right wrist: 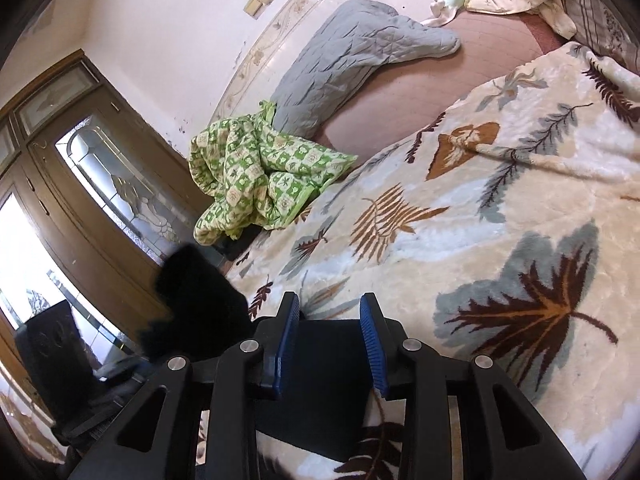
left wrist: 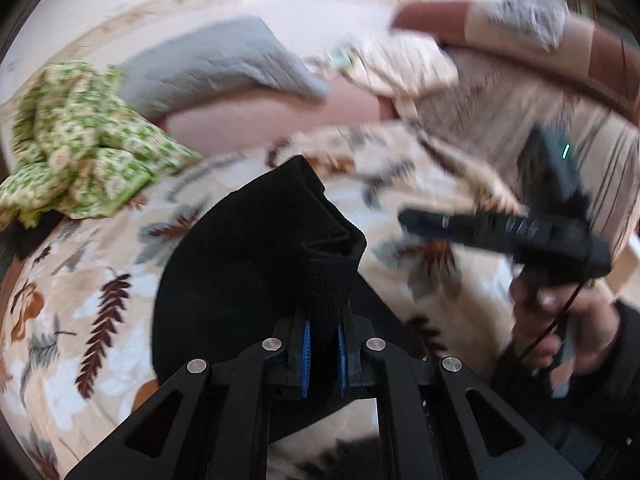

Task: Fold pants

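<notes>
Bedroom, bed covered by a plush cream blanket printed with brown, tan and grey-blue leaves; fleecy pile, soft wrinkles. Beyond it, a bare pinkish mattress sheet with a quilted grey cover slumped against the white wall. Crumpled green-and-cream patterned quilt bunched at the bed edge. Brown wooden door with a leaded glass panel to the left in the right wrist view. No readable writing or labels anywhere.

Left gripper, black frame, blue ribbed pads, pressed together on a thick fold of the black pants; the fabric is knit, with a ribbed band showing near the pinch. The pants rise from the jaws and drape over the leaf blanket. Left wrist view is motion-blurred.

Right gripper, same build, jaws partly spread, nothing between the pads; it hangs over dark cloth at the blanket edge. In the left wrist view it shows at the right, blurred, gripped by a hand in a dark sleeve. A blurred black end of the pants shows left of the right gripper.
</notes>
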A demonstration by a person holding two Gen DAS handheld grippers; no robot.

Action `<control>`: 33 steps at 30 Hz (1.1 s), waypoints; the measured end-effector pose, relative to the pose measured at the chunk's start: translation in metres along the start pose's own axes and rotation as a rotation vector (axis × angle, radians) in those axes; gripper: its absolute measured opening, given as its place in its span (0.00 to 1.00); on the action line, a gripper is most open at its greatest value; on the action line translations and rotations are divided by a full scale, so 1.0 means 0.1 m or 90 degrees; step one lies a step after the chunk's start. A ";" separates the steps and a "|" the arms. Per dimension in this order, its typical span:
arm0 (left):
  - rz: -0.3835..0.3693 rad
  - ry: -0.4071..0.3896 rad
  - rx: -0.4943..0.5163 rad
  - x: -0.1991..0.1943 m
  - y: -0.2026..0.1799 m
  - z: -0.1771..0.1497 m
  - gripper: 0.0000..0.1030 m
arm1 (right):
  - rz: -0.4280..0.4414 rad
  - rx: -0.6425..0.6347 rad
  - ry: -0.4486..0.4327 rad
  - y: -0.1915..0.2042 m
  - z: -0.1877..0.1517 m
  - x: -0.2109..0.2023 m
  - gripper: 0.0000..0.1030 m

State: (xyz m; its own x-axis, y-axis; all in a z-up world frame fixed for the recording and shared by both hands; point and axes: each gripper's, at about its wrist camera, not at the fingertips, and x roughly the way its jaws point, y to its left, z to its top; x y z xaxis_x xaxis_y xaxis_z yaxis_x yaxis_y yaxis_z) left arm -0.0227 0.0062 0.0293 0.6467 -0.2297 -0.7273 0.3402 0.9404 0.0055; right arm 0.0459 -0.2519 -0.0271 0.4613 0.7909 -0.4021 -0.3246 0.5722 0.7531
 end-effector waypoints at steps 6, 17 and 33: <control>-0.019 0.073 0.030 0.29 -0.03 0.15 0.08 | 0.004 0.002 -0.002 -0.01 0.00 -0.01 0.33; -0.106 0.131 0.002 0.64 -0.04 0.19 0.27 | -0.001 0.005 0.000 -0.02 0.00 0.00 0.34; -0.208 -0.045 -0.404 -0.29 1.23 -0.71 0.14 | 0.004 -0.213 0.021 0.71 -0.19 -0.02 0.36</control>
State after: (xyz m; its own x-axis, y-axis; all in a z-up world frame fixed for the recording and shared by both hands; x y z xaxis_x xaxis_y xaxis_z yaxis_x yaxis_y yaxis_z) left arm -0.0483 0.1467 0.0024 0.6297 -0.5202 -0.5770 0.0750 0.7800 -0.6213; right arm 0.0062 -0.2081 0.0175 0.4330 0.7979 -0.4194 -0.5830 0.6028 0.5448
